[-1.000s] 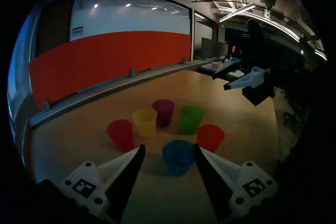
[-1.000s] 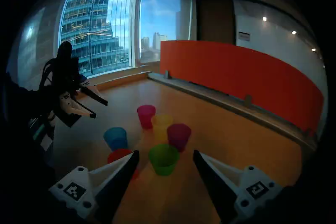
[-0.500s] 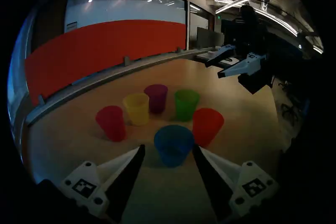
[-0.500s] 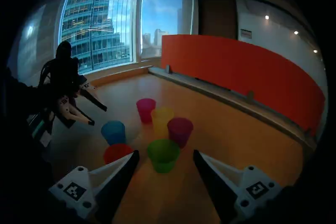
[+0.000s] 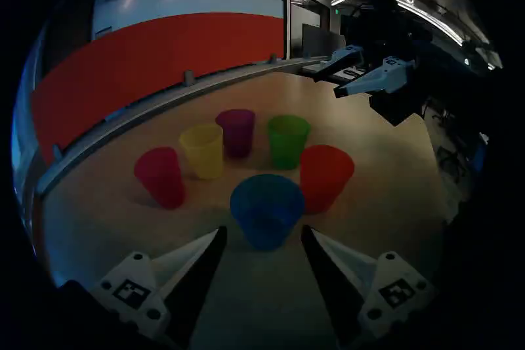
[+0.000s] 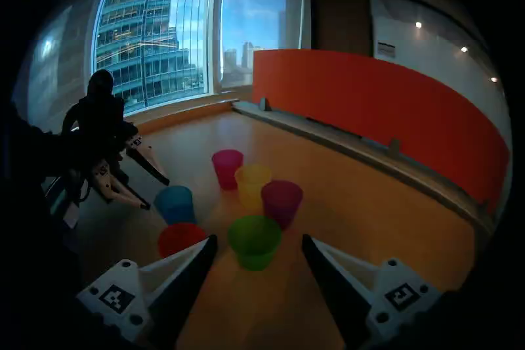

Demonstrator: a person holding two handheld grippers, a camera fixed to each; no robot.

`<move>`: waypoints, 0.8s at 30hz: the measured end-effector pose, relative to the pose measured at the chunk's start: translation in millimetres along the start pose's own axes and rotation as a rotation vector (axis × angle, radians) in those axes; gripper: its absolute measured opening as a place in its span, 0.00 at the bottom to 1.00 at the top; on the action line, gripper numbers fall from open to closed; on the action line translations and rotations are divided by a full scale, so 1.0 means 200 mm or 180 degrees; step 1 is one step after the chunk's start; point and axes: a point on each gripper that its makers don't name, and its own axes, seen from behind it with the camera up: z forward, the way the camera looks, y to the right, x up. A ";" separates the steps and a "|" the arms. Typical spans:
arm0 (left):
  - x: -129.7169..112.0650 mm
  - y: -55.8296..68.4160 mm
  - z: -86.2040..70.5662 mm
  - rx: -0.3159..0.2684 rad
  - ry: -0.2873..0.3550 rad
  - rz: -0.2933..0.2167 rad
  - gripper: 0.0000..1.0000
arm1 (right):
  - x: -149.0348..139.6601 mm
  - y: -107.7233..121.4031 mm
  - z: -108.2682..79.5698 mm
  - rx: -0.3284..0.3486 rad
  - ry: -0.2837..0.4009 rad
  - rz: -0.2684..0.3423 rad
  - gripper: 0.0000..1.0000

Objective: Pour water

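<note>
The blue cup point(image 5: 267, 209) sits upright on the desk point(image 5: 394, 173), just ahead of the left claw point(image 5: 262, 230). That claw is spread wide and holding nothing, with the cup lined up on the gap. The other cups stand in a loose cluster behind it: the orange cup point(image 5: 325, 176) close on its right, then the green cup point(image 5: 287, 140), purple cup point(image 5: 235, 131), yellow cup point(image 5: 203, 150) and red cup point(image 5: 161, 176). In the right gripper view the right claw point(image 6: 258, 240) is released too, empty, with the green cup just ahead. A long orange panel point(image 5: 164, 54) runs behind the desk.
</note>
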 end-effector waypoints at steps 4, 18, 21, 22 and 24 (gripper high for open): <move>-0.02 0.01 0.04 -0.0027 -0.0050 0.0007 0.84 | 0.00 0.00 0.02 0.0009 -0.0013 0.0004 1.00; -0.01 0.03 0.15 -0.0122 -0.0176 0.0026 0.84 | -0.02 0.01 0.05 0.0031 -0.0037 0.0011 1.00; -0.01 0.02 0.18 -0.0129 -0.0197 0.0021 0.84 | -0.02 0.01 0.05 0.0038 -0.0042 0.0017 0.99; -0.01 0.02 0.18 -0.0129 -0.0200 0.0031 0.84 | -0.02 0.01 0.05 0.0041 -0.0042 0.0017 0.99; 0.00 0.02 0.19 -0.0128 -0.0207 0.0048 0.84 | -0.02 0.01 0.06 0.0045 -0.0043 0.0017 0.99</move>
